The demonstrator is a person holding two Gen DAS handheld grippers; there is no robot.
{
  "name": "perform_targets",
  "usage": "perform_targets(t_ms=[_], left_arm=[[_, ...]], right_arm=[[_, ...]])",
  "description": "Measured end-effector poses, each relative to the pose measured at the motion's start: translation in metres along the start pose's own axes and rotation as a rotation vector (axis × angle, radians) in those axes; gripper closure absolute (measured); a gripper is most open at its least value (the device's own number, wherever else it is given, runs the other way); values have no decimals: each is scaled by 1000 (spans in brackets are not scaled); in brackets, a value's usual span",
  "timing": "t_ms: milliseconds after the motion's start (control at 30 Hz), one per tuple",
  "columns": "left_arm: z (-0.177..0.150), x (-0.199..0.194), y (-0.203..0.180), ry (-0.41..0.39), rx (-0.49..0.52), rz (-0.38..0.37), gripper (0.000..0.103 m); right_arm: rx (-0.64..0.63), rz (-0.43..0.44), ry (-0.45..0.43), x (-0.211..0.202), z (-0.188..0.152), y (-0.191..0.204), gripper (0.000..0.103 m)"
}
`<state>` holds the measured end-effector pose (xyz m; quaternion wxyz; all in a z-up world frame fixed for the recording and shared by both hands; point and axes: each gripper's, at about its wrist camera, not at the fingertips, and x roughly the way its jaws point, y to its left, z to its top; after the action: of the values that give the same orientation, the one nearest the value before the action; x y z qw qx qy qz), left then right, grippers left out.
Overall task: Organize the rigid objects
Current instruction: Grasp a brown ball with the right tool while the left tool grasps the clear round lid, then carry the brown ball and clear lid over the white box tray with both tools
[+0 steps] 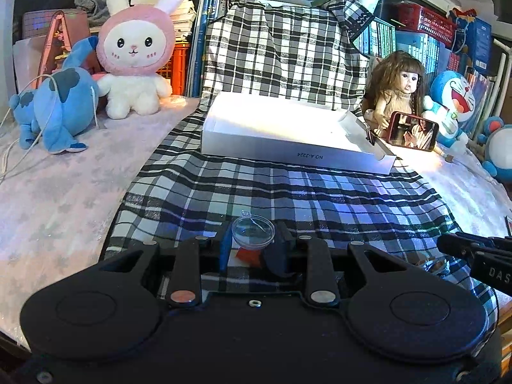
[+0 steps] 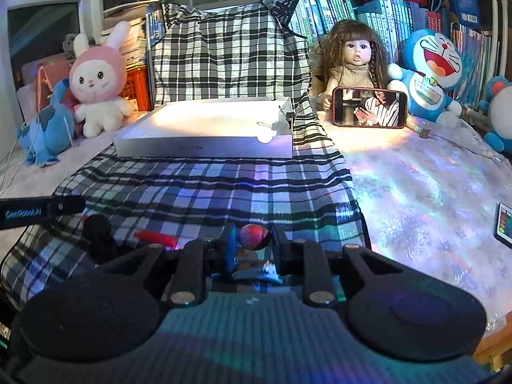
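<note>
Covering the bed-like surface [image 2: 432,185] is a pale shimmery sheet, and a black-and-white plaid cloth [image 1: 256,185] is running down its middle and climbing the wall of books [image 2: 332,16] at the far edge. A white shallow box [image 1: 288,134] is sitting on the plaid near that far edge. A pink-hooded bunny [image 1: 134,54] and a blue plush [image 1: 54,105] are leaning at the far left corner; a long-haired doll [image 2: 352,60] and a blue cat plush [image 2: 428,76] are sitting at the far right, with a phone [image 2: 369,107] propped against the doll. Near the front edge, the left gripper [image 1: 252,246] is pinching a clear plastic dome [image 1: 252,233], and the right gripper [image 2: 254,240] is pinching a small reddish ball [image 2: 255,236]. A red stick [image 2: 156,238] is lying on the plaid just left of it.
</note>
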<state>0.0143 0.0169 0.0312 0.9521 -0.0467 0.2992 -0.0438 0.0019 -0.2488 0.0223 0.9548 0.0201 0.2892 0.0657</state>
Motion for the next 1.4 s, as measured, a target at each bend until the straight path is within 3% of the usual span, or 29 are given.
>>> perform_targets(t_ms=[467,800,933,1133,1400], left_arm=[[53,38,-4,63,-16,-57,76],[112,80,-14,134,-1,-106,76],[135,97,-19,127,4,-118,76],[167,137,-23,180,-12,-155,76],[191,203,-21,266,-59,-132,76]], right_arm=[[37,35,39,37,44,-8,75],[46,72,94,77,101,-8,75],[66,88,118,96,125,-12,75],[52,117,185,134,160,-12,75],[55,122,289,193,188,-7,75]])
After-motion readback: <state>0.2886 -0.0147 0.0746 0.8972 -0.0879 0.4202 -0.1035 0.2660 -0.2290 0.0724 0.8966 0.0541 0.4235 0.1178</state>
